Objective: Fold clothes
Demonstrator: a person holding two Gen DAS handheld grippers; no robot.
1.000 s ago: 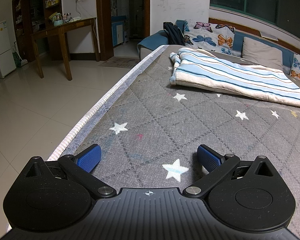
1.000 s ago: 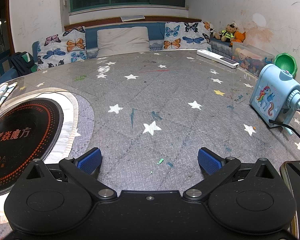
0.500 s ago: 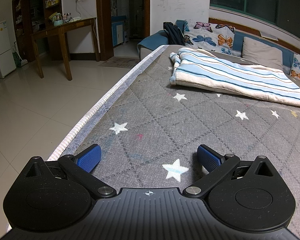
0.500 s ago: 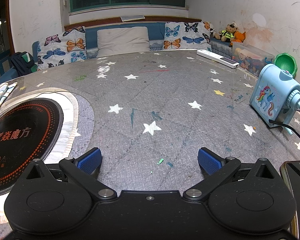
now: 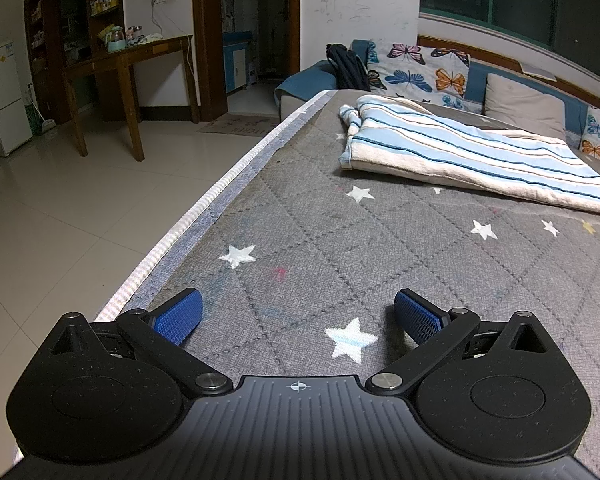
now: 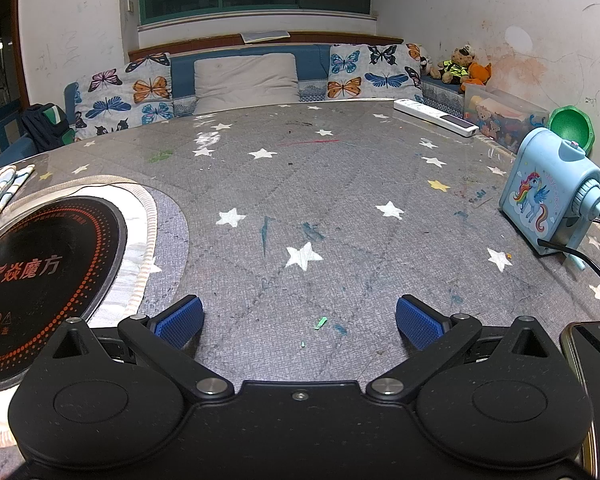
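Grey quilted table cover (image 5: 340, 240) scattered with white stars, one yellow. Striped garment (image 5: 480, 156) on it: pale blue and cream bands with thin dark-blue lines. Blue ribbed pads (image 5: 179, 317) on black gripper bodies. Beyond the cover, white cushions (image 6: 128, 96) printed with orange, blue and pink butterflies. At the cover's right edge, light-blue sharpener (image 6: 550, 200) bearing a rainbow-maned unicorn. Black round cooktop (image 6: 40, 276) ringed with orange dots.

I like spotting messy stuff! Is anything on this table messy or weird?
Yes. The grey star tablecloth has scribbled teal, red and green marks. The striped garment lies rumpled, not yet folded.
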